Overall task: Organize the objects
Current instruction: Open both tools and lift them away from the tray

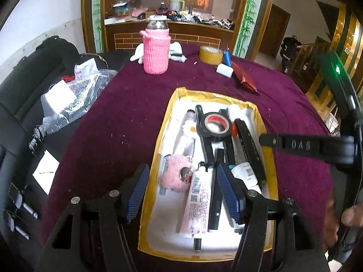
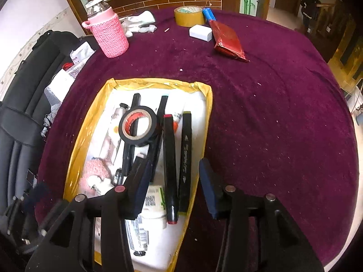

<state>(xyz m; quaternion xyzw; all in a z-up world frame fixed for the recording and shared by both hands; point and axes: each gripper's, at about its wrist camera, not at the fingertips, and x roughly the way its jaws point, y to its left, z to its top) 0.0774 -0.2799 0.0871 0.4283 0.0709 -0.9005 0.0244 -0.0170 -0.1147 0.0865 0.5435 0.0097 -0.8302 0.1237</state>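
A yellow-taped white tray (image 1: 158,136) (image 2: 90,113) on the purple tablecloth holds a black tape roll (image 1: 215,127) (image 2: 138,125), black markers (image 1: 249,149) (image 2: 170,158), white tubes (image 1: 199,195) (image 2: 154,201) and a pink fluffy keychain (image 1: 175,176) (image 2: 95,172). My left gripper (image 1: 183,190) is open and empty above the tray's near end, its fingers on either side of a tube and the keychain. My right gripper (image 2: 172,185) is open and empty over the tray's right side above the markers; it also shows in the left wrist view (image 1: 267,139).
At the table's far side stand a bottle in a pink knitted sleeve (image 1: 156,47) (image 2: 106,31), a yellow tape roll (image 1: 211,55) (image 2: 189,15), a white box (image 1: 224,70) (image 2: 200,32), a red packet (image 1: 245,78) (image 2: 228,39) and white cloth (image 2: 138,21). Black bags with bubble wrap (image 1: 68,97) lie left.
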